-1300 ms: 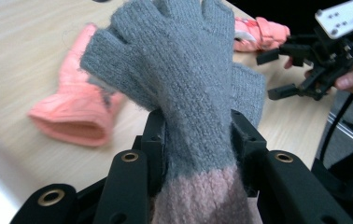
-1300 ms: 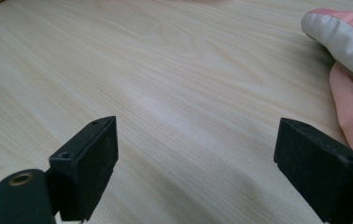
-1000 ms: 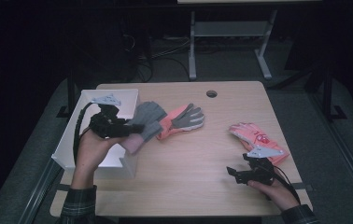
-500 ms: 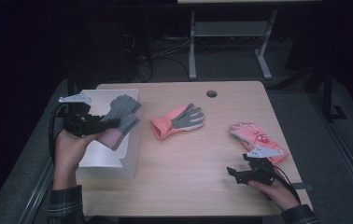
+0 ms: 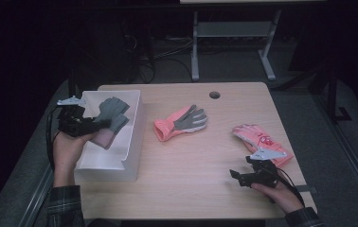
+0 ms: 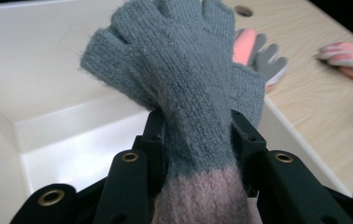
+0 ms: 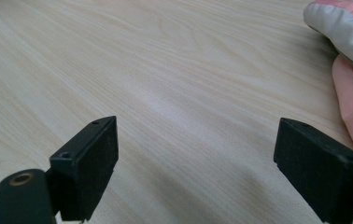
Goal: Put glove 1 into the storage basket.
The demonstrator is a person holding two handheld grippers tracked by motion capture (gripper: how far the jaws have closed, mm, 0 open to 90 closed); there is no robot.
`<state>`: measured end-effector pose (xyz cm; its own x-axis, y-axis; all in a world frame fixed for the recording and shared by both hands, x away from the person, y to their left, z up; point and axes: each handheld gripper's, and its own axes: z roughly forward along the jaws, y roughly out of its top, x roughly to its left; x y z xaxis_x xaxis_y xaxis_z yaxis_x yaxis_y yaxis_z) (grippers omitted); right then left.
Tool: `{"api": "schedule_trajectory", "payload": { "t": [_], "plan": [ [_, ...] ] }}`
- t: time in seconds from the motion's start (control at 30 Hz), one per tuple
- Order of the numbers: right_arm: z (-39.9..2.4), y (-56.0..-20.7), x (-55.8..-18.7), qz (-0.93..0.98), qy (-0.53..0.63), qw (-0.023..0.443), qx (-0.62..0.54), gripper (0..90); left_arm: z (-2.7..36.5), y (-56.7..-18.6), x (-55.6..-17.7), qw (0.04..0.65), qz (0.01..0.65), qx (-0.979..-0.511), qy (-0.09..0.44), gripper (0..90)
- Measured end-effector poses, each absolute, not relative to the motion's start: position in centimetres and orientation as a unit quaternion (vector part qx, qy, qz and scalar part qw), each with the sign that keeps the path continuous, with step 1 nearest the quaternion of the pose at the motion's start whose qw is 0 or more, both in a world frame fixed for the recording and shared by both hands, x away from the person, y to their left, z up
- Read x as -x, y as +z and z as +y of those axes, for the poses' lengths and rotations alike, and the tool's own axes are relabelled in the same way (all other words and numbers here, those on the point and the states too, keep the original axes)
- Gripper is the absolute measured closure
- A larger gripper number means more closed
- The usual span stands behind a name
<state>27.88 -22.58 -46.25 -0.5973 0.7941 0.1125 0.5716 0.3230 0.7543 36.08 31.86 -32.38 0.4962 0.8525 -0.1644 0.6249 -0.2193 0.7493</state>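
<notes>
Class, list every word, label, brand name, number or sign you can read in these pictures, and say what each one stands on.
None can be read.
The pink glove near the right gripper bears a small dark mark, too blurred to read.
The grey knit glove, the white box and the table show no lettering.

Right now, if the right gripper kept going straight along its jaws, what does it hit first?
Likely nothing soon. The right gripper stands open, with bare table ahead between its jaws. The pink glove lies off to one side of that line, though depth is hard to judge.
</notes>
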Motion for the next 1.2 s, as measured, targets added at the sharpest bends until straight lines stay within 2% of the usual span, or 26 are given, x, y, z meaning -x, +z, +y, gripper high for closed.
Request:
{"api": "schedule_trajectory", "payload": {
  "t": [0.4,0.9,1.1,1.2],
  "plan": [
    [-22.5,-46.3,-27.9,0.802,0.397,0.138,-0.425,13.8,32.5,-36.8,-38.9,0.345,0.508,-0.777,0.138,64.1],
    [-22.6,-46.3,-27.7,0.8,0.394,0.136,-0.431,13.8,33.3,-40.8,-40.7,0.271,0.548,-0.778,0.143,63.2],
    [-22.8,-46.3,-27.7,0.8,0.394,0.137,-0.432,13.9,33.1,-41.8,-41.1,0.232,0.554,-0.788,0.135,59.5],
    [-22.9,-46.2,-27.6,0.8,0.395,0.141,-0.429,13.9,32.7,-42.1,-41.3,0.208,0.554,-0.793,0.145,53.4]
  ]
}}
